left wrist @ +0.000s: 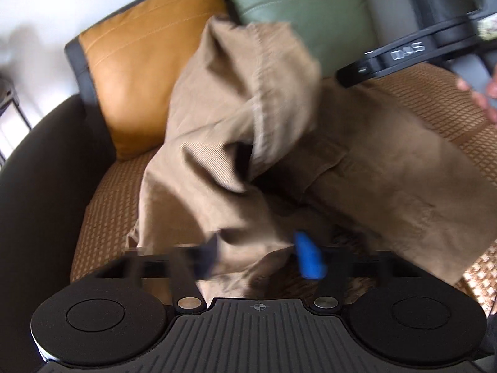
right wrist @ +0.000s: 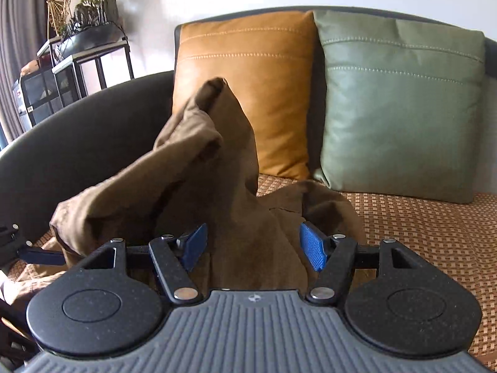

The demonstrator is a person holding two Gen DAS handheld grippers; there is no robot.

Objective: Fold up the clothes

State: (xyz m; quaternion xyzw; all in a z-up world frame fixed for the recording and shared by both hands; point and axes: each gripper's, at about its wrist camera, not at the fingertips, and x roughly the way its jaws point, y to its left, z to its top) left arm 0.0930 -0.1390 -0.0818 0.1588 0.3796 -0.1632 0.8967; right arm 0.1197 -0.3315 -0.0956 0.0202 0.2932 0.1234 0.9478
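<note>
Garment: brown corduroy trousers [right wrist: 198, 186], heaped on sofa seat, one part lifted into a peak in front of the cushions; rest spread flat twd right.
Left hand-held gripper [left wrist: 259, 256]: blurred; cloth lies between the blue pads, pads look apart in left wrist view – can't tell if they pinch the fabric.
Right hand-held gripper [right wrist: 253, 245]: jaws wide, blue pads clear of fabric each side; a fold of trousers sits between them, not clamped.
Other gripper seen: right unit's black body crosses upper right of left wrist view, person's hand [left wrist: 481, 93] at edge.
In the way: raised trouser peak hides lower part of mustard cushion [right wrist: 245, 93]; green cushion [right wrist: 400, 115] just beside it, touching, both leaning on sofa back.
Surface: woven tan seat mat [right wrist: 435, 233] over sofa seat; dark rounded sofa arm [right wrist: 77, 140] on the left.
Room: pale wall; black metal-frame shelf unit [right wrist: 90, 65] past the sofa arm, w/ rock-and-plant ornament [right wrist: 93, 9] on top; curtain at far left edge.
</note>
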